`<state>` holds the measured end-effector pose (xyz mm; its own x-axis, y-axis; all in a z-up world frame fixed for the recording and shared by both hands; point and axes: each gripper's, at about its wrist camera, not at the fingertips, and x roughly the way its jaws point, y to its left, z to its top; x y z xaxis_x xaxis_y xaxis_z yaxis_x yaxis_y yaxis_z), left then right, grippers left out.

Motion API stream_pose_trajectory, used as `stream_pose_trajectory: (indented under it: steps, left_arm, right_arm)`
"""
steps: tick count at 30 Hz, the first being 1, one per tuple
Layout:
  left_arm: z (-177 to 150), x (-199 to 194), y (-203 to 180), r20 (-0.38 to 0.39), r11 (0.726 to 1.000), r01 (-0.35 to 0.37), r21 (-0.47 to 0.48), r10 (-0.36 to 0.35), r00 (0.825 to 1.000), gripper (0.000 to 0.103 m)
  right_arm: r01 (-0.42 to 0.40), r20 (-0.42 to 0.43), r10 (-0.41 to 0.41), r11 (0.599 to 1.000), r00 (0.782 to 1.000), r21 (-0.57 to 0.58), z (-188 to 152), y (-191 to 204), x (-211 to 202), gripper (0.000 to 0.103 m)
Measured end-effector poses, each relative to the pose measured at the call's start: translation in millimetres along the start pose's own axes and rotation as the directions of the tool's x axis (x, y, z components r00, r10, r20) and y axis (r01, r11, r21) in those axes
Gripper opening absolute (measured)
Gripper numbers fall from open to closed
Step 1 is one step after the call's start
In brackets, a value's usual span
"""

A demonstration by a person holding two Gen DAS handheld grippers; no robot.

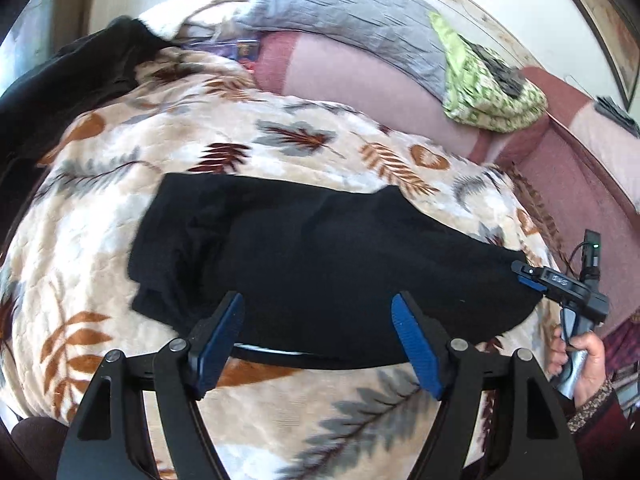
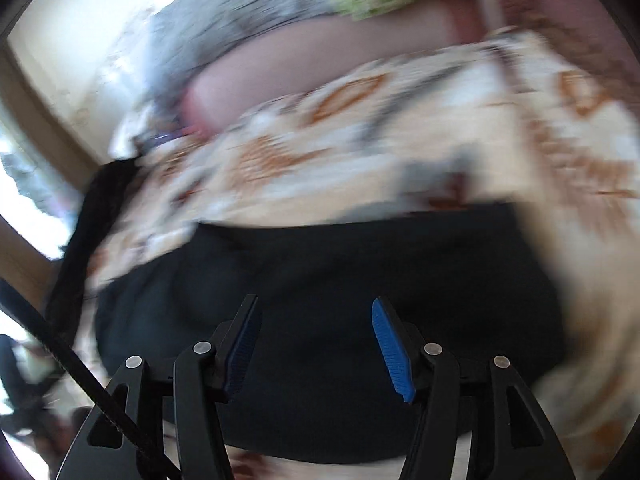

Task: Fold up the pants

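Observation:
Black pants (image 1: 320, 248) lie folded into a wide flat bundle on a leaf-patterned blanket (image 1: 240, 140). My left gripper (image 1: 319, 298) hovers open just above the near edge of the pants, with nothing between its blue pads. My right gripper (image 1: 520, 274) reaches in from the right, its tips at the right end of the pants, held by a hand (image 1: 580, 360). The right wrist view is blurred. There the right gripper (image 2: 315, 300) stands open over the pants (image 2: 340, 272), its pads apart and bare.
Another black garment (image 1: 80, 72) lies heaped at the back left of the blanket. Behind it are a grey pillow (image 1: 340, 12), a green patterned cloth (image 1: 484, 80) and a pink sheet (image 1: 360, 80). A dark strap (image 2: 80, 364) crosses the lower left of the right wrist view.

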<state>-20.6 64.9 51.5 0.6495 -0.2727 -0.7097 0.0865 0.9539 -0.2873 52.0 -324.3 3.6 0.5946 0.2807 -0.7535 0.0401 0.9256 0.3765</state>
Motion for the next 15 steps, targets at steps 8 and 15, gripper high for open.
stream_pose_trajectory:
  steps: [8, 15]
  left_arm:
    - [13, 22, -91, -0.046, 0.978, -0.018, 0.207, 0.028, 0.999, 0.076]
    - [23, 44, -148, -0.069, 0.95, -0.098, 0.296, 0.124, 0.99, 0.076]
  right_arm:
    - [0.117, 0.223, -0.188, 0.948, 0.956, 0.296, -10, -85, -76, 0.066]
    - [0.095, 0.278, -0.157, 0.97, 0.948, 0.224, -36, -54, -96, 0.069]
